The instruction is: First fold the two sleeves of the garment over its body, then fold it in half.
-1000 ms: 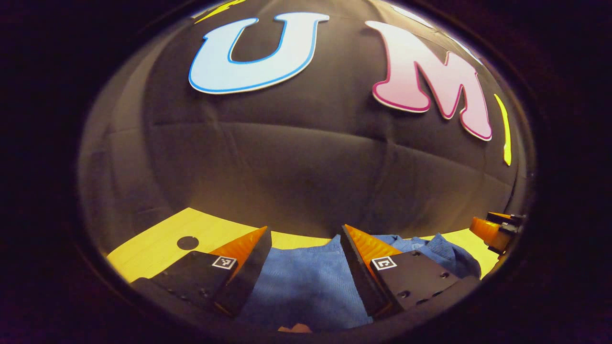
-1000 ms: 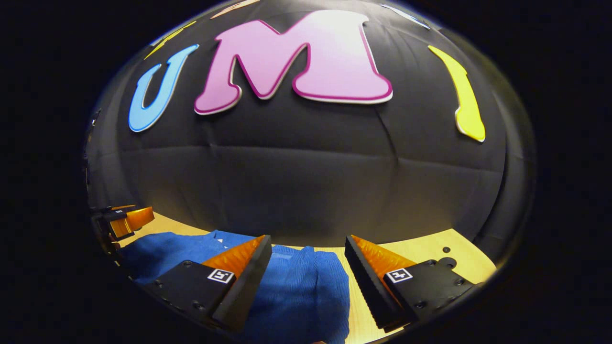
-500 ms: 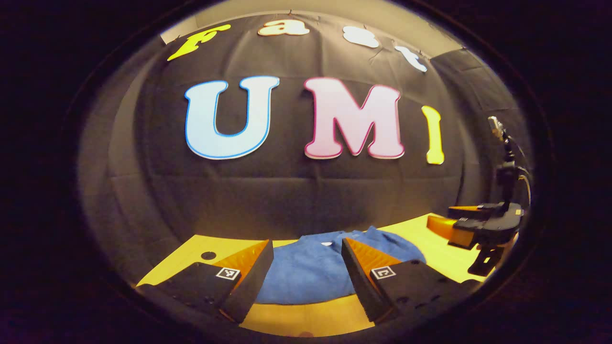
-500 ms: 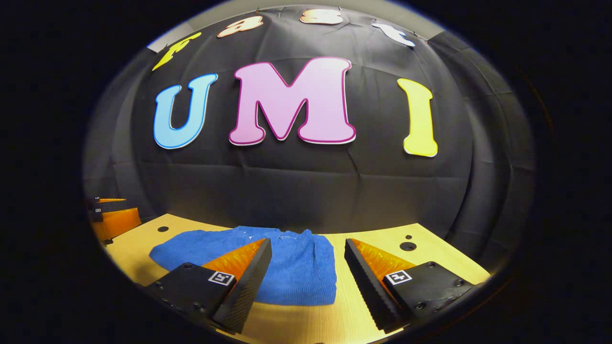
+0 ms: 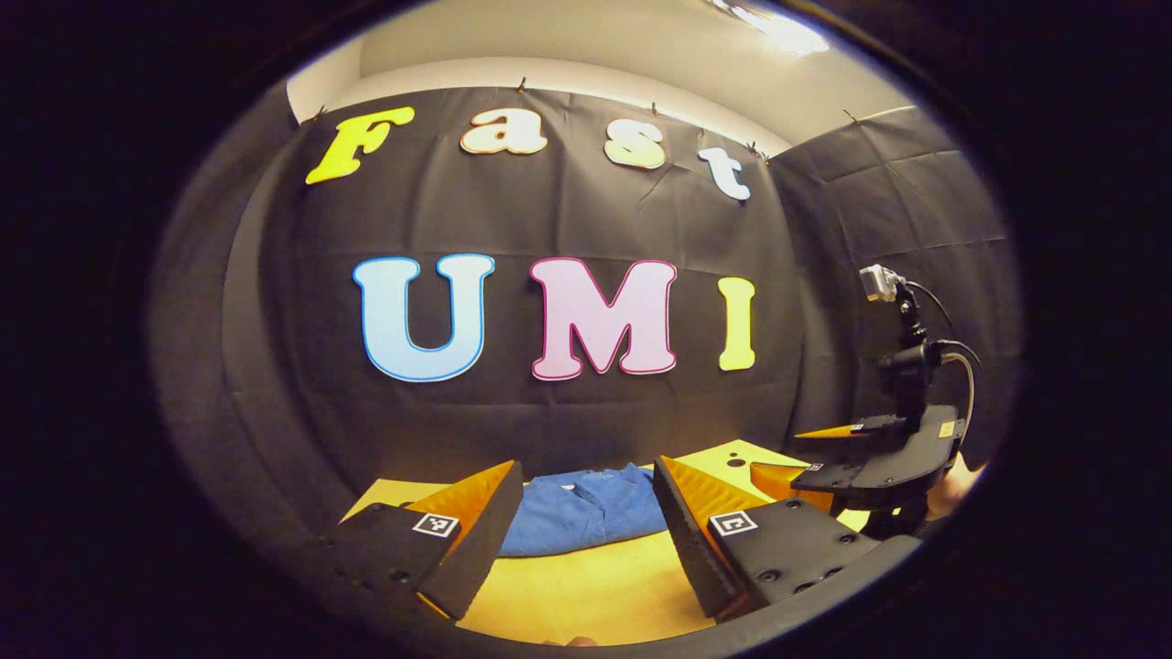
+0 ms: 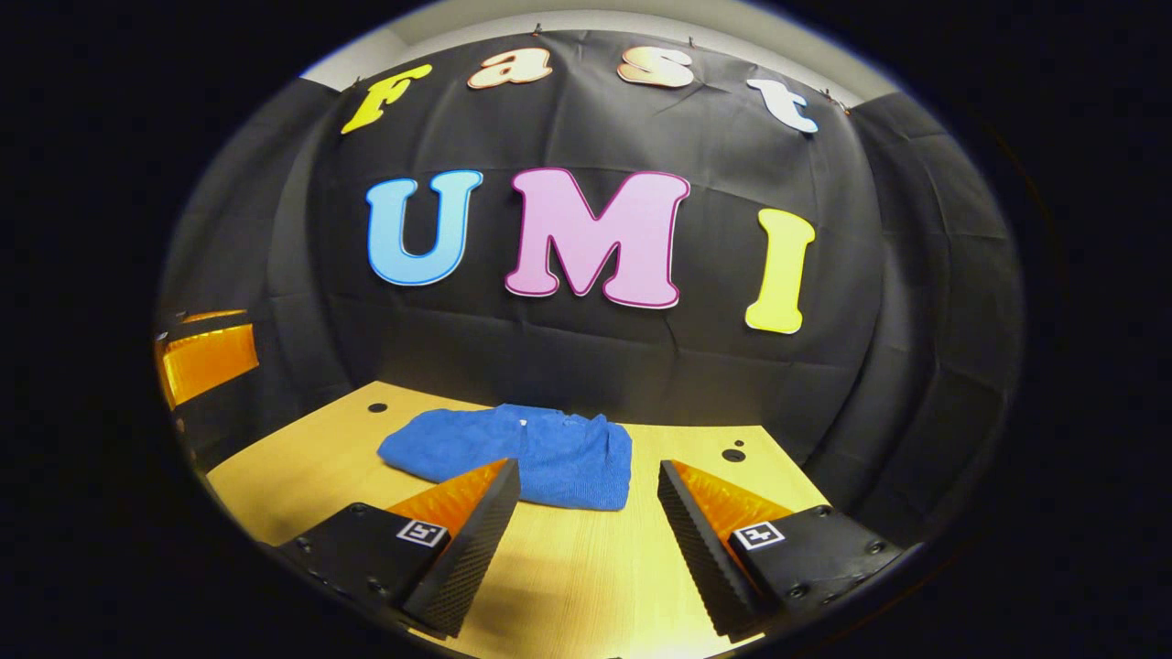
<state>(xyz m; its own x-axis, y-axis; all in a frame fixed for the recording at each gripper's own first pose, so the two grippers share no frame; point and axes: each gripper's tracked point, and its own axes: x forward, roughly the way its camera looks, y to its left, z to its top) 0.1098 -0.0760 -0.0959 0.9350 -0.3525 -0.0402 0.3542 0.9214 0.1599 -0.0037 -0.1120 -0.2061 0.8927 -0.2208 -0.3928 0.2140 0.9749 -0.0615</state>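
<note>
Garment (image 6: pixel 522 453) lies folded at the far middle of the table (image 6: pixel 586 567); looks done. Left gripper (image 5: pixel 581 513) and right gripper (image 6: pixel 586 522) both spread, empty. Retreat level, don't snag the near edge

Both views low over table (image 6: pixel 568 577), facing back wall, sharing blue garment (image 6: pixel 522 453) ahead.

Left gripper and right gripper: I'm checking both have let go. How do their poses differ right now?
In the right gripper view, the left gripper hangs high at the left edge, while the right gripper points at the blue garment, which lies mostly left of its gap. Both are open, clear of the garment on the wooden table.
</note>
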